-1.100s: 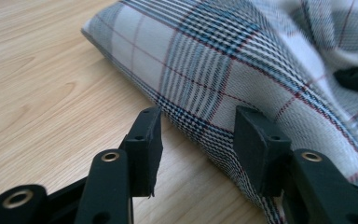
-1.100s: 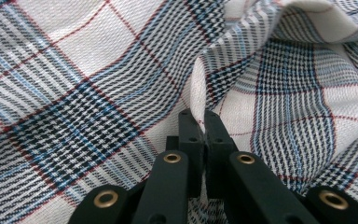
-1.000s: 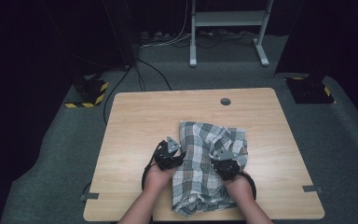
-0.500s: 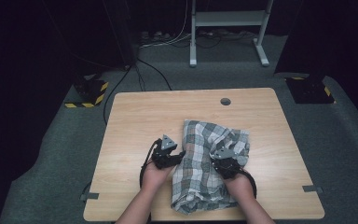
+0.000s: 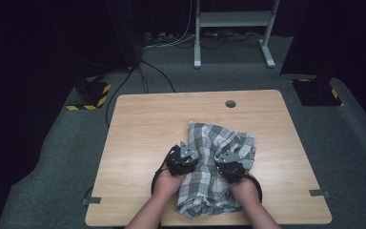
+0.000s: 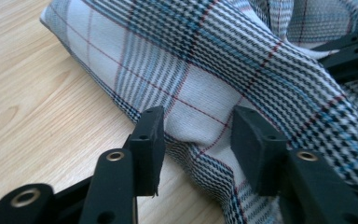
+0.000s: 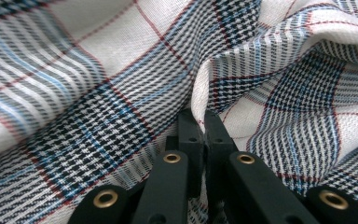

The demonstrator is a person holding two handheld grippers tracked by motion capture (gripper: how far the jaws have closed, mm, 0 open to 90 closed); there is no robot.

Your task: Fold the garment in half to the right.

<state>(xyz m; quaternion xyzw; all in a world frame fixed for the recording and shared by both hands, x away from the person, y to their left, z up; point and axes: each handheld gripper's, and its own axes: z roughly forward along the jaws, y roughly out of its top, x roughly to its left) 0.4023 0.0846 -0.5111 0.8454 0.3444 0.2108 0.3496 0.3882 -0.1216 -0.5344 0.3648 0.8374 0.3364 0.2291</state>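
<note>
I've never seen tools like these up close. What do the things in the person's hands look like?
Each hand-held gripper is black. The left hand-held gripper has two flat arms with brass-coloured rivets, ending in blocky black pads. The right hand-held gripper is built the same. From above, each carries a grey three-cornered plate on top, and a black cable loops from it. The forearms are bare, no sleeves.

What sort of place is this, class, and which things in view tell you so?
Probably a recording studio or lab: one wooden table on grey carpet, dark curtains around, and cables along the floor.
</note>
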